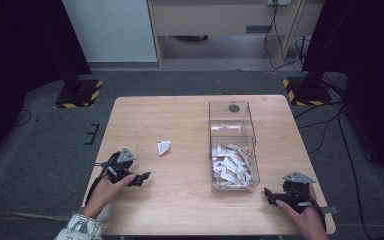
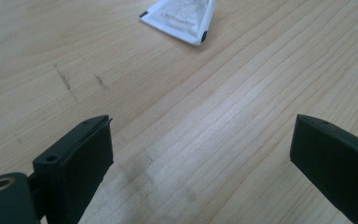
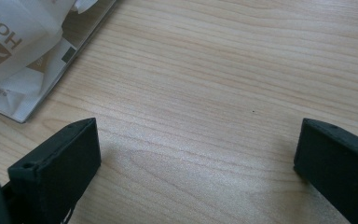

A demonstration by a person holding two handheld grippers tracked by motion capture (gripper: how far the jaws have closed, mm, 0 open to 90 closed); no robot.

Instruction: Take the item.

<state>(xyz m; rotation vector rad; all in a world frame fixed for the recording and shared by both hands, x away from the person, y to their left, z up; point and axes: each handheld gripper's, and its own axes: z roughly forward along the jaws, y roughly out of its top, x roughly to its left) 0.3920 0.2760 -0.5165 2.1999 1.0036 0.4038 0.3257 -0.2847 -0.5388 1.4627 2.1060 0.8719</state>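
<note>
My left gripper (image 1: 141, 178) holds its fingers (image 2: 77, 163) wide apart on nothing; the white sachet (image 2: 181, 18) lies at twelve o'clock on the tabletop (image 1: 180, 200), its print too blurred to read. My right gripper (image 1: 270, 194), equally spread and empty, sits near the clear box (image 1: 232, 145) of sachets (image 3: 14, 51), one reading "Hone".

Small white paper packet (image 1: 163, 147), roughly triangular, fine print on its face, lying flat on bare wood, left of centre. Clear plastic box (image 1: 232, 145) well apart to its right, open-topped, holding a heap of similar white packets.
</note>
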